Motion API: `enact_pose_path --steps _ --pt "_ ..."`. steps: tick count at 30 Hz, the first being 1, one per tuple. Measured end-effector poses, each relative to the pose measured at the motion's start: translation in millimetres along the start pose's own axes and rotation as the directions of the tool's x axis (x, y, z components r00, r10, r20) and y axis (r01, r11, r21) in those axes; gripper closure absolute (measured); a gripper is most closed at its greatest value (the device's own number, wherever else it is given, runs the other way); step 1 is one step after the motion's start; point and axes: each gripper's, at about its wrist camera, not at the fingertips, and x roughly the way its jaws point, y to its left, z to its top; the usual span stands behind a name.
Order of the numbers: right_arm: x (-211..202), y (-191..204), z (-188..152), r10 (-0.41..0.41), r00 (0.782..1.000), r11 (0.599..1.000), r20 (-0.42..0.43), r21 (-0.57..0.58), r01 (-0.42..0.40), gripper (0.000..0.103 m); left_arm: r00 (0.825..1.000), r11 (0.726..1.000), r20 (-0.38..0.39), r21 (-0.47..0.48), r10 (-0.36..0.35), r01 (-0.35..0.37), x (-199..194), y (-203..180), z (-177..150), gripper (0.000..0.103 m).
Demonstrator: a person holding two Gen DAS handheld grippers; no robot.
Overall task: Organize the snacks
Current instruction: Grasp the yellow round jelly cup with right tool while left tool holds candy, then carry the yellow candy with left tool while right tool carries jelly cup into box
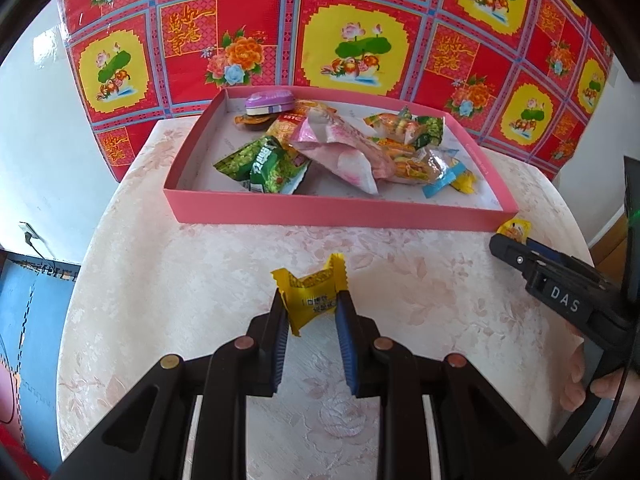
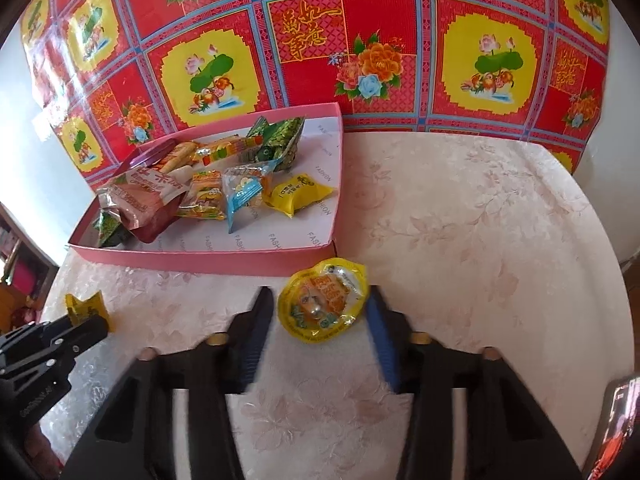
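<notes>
A pink shallow box [image 1: 340, 211] holds several snack packets at the table's far side; it also shows in the right wrist view [image 2: 208, 258]. My left gripper [image 1: 310, 304] is shut on a yellow wrapped candy [image 1: 311, 294] just above the table, in front of the box. My right gripper [image 2: 320, 308] is open around a round yellow jelly cup [image 2: 323, 305] that lies on the table by the box's near right corner, the fingers apart from it. The right gripper [image 1: 516, 246] shows in the left wrist view, the left gripper [image 2: 86, 326] in the right wrist view.
The round table [image 2: 480, 220] has a pale floral cloth. A red and yellow patterned sheet [image 1: 360, 40] hangs behind it. In the box lie green packets [image 1: 260, 164], a pink packet [image 1: 344, 152], a purple tin [image 1: 269, 101] and a yellow candy [image 2: 300, 193].
</notes>
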Motion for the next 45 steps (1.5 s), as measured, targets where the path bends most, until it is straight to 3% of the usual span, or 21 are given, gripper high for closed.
enact_pose_path --steps 21,45 --pt "-24.7 11.1 -28.4 0.126 0.991 0.992 -0.034 0.024 -0.125 0.06 1.0 1.0 0.02 0.002 0.014 -0.014 -8.5 0.1 -3.4 0.079" --pt "-60.8 45.9 -17.6 0.208 0.978 0.976 0.007 -0.072 -0.207 0.06 0.997 1.0 0.071 0.018 0.009 -0.01 -34.6 -6.0 5.1 0.079"
